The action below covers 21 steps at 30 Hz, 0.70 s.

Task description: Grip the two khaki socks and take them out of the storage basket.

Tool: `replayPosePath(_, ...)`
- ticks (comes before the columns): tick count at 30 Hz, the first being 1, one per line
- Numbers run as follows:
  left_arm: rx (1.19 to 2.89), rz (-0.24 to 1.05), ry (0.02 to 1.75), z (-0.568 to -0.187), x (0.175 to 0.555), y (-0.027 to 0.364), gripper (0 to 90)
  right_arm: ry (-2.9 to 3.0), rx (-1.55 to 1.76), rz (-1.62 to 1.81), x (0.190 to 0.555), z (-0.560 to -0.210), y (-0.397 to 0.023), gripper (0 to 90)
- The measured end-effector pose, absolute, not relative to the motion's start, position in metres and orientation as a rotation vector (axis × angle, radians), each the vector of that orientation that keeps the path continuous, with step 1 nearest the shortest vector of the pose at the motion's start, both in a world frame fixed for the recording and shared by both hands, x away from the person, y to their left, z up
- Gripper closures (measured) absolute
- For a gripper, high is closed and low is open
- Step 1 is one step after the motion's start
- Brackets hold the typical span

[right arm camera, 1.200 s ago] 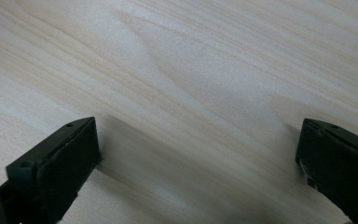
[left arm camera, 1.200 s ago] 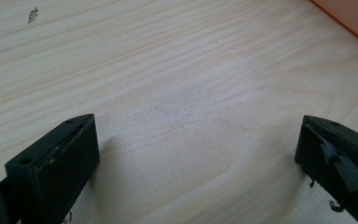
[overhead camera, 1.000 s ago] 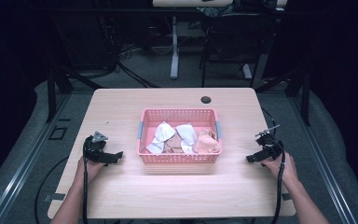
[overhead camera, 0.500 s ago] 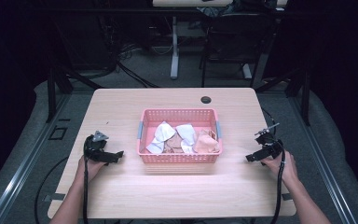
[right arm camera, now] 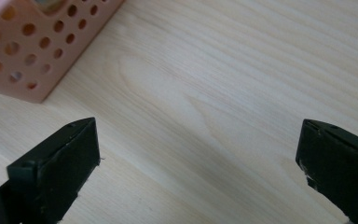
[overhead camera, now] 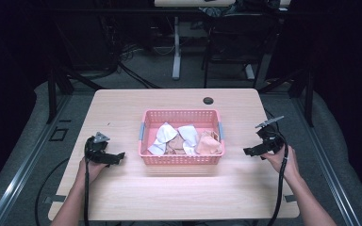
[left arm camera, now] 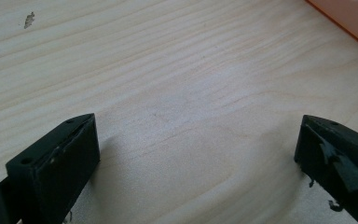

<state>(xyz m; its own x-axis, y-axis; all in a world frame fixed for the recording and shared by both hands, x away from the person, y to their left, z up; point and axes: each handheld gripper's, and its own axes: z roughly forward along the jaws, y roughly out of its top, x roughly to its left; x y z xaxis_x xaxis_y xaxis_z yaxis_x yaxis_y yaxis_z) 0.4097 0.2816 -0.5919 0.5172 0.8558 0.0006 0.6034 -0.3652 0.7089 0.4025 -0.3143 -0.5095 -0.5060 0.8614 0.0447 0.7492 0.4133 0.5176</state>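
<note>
A pink perforated basket (overhead camera: 144, 129) stands mid-table and holds white cloths (overhead camera: 166, 135) and a peach-coloured cloth (overhead camera: 209, 145). My left gripper (overhead camera: 119, 157) rests on the wood to the left of the basket, open, with bare table between its jaws (left arm camera: 196, 154). My right gripper (overhead camera: 248, 151) is held just right of the basket, open, nothing between its jaws (right arm camera: 198, 158). The basket's corner (right arm camera: 37, 42) shows at the upper left of the right gripper view, and its edge (left arm camera: 349, 18) at the upper right of the left gripper view.
A small round black hole (overhead camera: 208, 100) sits in the wooden table (overhead camera: 179, 188) near its far edge. Beyond the table are dark chair and desk legs (overhead camera: 176, 52) on grey floor. A small dark mark (left arm camera: 29, 19) is on the wood.
The right gripper has shifted slightly toward the basket and lower. The left gripper has barely moved.
</note>
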Motion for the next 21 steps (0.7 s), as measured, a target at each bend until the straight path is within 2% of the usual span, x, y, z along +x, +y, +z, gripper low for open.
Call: replayPosePath(21,2.096,0.494,1.188,-0.592,0.409,0.281,0.0,2.437,1.265,0.888,0.402,-0.460,-0.268,0.0)
